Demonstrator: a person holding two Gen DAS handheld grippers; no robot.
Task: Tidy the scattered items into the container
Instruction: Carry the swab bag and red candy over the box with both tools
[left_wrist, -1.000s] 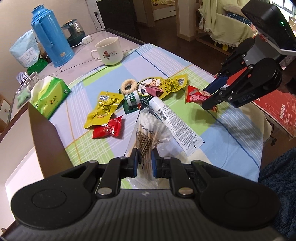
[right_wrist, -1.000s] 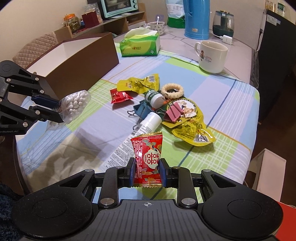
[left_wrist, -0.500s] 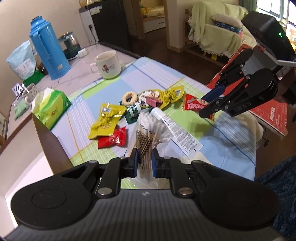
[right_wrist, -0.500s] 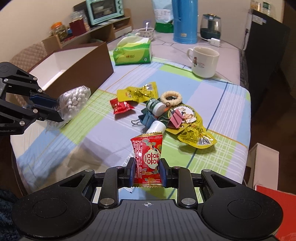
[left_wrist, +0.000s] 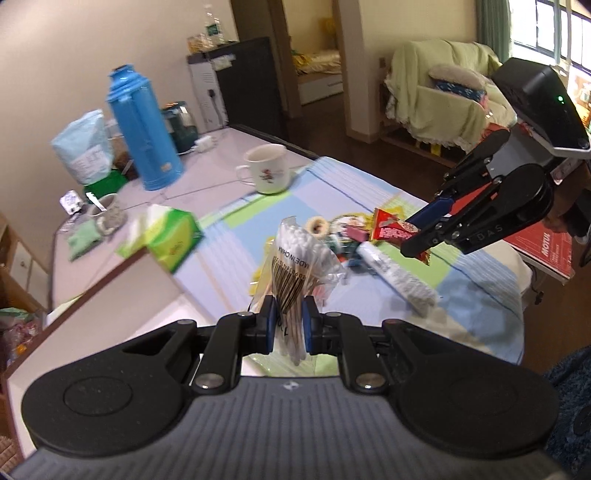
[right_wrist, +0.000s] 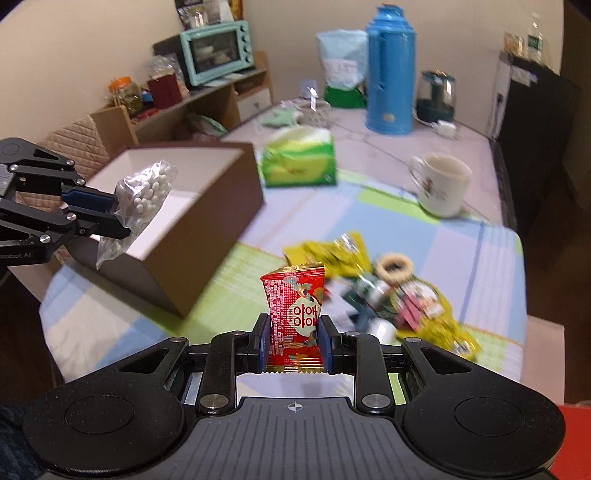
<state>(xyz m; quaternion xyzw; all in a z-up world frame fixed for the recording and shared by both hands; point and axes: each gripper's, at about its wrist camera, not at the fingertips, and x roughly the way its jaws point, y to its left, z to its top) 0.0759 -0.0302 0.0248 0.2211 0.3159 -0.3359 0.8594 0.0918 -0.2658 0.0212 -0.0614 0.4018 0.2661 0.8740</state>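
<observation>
A checked cloth (right_wrist: 436, 229) in blue, green and lilac covers the table and fills the middle of both views. The brown box (right_wrist: 207, 206) with a white inside sits at centre left of the right wrist view; in the left wrist view its corner and rim run from centre to the left edge. A blue flask (right_wrist: 388, 70) stands at the upper middle of the right wrist view, with a green tissue pack (right_wrist: 299, 158) below and left of it and a white mug (right_wrist: 441, 188) at the right.

The left gripper (left_wrist: 288, 325) sits at bottom centre of its own view, its jaws pinching a clear swab bag (left_wrist: 295, 258) that stands up between them. In the right wrist view that gripper enters from the left edge and the bag hangs over the near end of the box's opening, above the rim.

The right gripper (right_wrist: 291, 343) is at bottom centre of its own view, jaws pressed on a red packet (right_wrist: 295, 314) held upright above the cloth, right of the box. In the left wrist view it reaches in from the right with the packet at its tips.

The loose pile (right_wrist: 391, 295) lies at centre right of the right wrist view, blurred: yellow packets (right_wrist: 332, 254), a pale ring (right_wrist: 393, 266), a white tube (left_wrist: 399, 278) and clips I cannot make out clearly.
</observation>
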